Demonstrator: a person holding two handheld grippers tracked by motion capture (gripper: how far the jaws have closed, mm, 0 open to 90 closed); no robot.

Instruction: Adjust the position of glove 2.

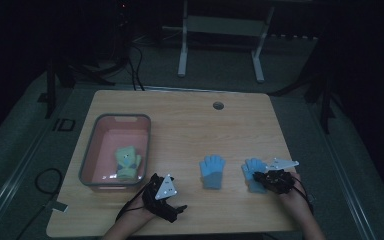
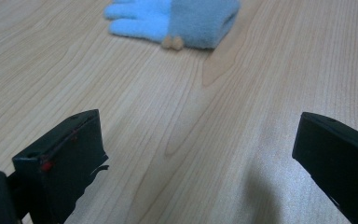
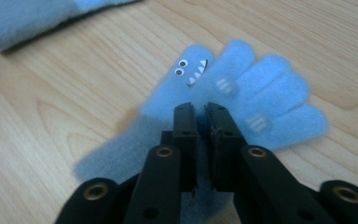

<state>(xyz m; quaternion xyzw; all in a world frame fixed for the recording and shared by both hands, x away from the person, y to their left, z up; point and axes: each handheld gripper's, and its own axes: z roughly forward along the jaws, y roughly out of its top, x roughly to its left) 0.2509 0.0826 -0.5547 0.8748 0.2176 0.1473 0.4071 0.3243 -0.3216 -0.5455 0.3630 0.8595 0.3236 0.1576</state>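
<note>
Two blue knitted gloves lie on the wooden table (image 1: 180, 120). The right glove (image 1: 252, 170) (image 3: 261, 93) has small eyes and teeth on its thumb. My right gripper (image 1: 264, 179) (image 3: 201, 109) is shut on it, pinching the fabric near the palm against the table. The middle glove (image 1: 213, 171) (image 2: 191, 18) (image 3: 28, 18) lies free. My left gripper (image 1: 175, 207) (image 2: 198, 130) stands open just above the bare wood near the front edge, pointing toward the middle glove, with nothing between its jaws.
A pink bin (image 1: 122, 117) stands at the table's left and holds a yellow-green glove (image 1: 127, 162). A round cable hole (image 1: 218, 105) sits near the far edge. A white desk frame (image 1: 220, 30) stands on the floor beyond the table.
</note>
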